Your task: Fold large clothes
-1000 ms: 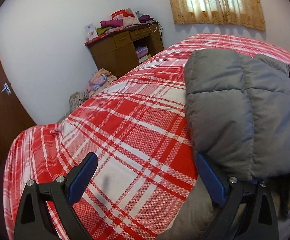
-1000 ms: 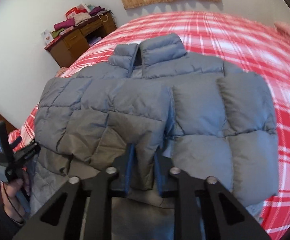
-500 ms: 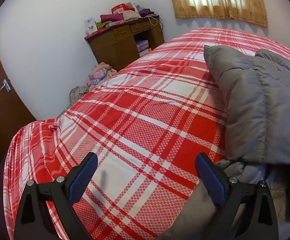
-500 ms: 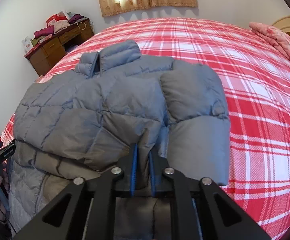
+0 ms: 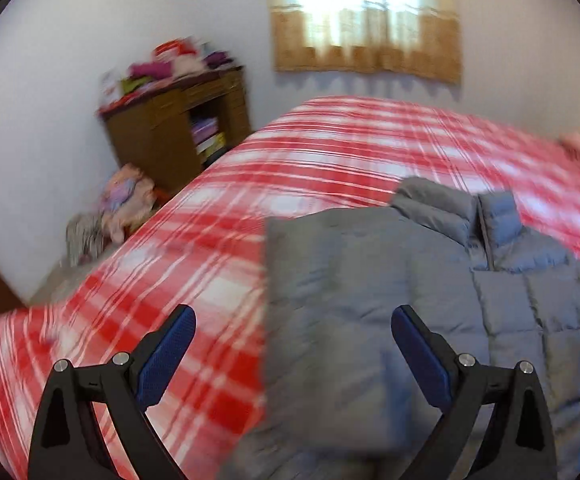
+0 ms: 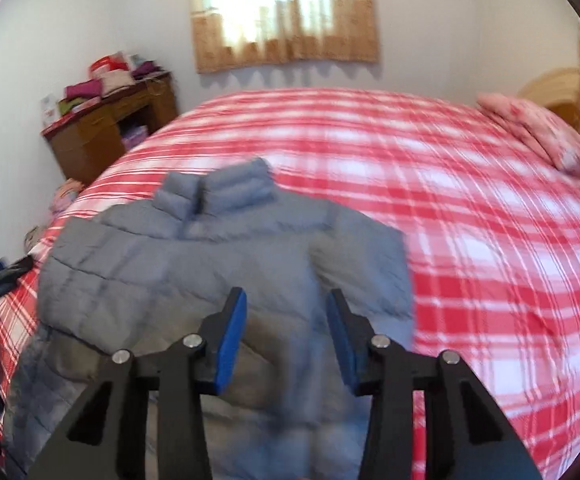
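No legible text, label, brand, number or sign in either of your views. Both pictures are motion-blurred. The red box (image 6: 108, 65) and the white card (image 6: 49, 109) on the desk (image 6: 90, 140) may carry print, but you cannot read it. The grey jacket (image 6: 218, 264) shows no readable tag or logo, and nothing can be read on the plaid bedspread (image 6: 450, 220).

Plaid bedspread (image 6: 470, 240); cluttered wooden desk (image 5: 162, 136) (clothes atop); curtained window (image 6: 286, 12).
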Demonstrator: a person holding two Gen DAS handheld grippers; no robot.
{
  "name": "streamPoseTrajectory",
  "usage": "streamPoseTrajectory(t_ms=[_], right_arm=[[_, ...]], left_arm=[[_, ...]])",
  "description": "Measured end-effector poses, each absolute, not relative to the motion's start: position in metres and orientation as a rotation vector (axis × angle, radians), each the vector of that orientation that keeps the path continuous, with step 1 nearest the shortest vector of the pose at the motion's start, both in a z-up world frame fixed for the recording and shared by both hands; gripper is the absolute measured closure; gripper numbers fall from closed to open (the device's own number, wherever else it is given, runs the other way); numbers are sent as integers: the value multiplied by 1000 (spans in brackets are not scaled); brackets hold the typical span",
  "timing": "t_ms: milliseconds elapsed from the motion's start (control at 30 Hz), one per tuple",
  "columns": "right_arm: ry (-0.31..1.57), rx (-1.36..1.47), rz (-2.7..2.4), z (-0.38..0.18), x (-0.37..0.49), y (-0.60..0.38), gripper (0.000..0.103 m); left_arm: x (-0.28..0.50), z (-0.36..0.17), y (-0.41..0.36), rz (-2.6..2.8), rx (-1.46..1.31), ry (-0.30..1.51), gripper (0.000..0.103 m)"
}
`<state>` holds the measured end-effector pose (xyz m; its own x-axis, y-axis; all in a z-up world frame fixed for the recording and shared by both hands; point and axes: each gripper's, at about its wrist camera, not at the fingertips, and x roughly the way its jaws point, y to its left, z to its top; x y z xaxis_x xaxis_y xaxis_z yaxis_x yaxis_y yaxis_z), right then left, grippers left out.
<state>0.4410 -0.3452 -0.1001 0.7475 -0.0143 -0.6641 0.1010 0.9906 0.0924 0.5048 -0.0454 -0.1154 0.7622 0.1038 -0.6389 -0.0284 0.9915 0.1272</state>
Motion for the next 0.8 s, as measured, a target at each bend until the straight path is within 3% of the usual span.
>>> streamPoseTrajectory(t_ms=[300, 800], right_arm=[[812, 141, -69, -172, 488, -332, 59], [817, 112, -85, -190, 490, -328, 59]], left_arm=[[547, -180, -75, 88, 148, 802, 4], [553, -199, -71, 95, 116, 855, 1]])
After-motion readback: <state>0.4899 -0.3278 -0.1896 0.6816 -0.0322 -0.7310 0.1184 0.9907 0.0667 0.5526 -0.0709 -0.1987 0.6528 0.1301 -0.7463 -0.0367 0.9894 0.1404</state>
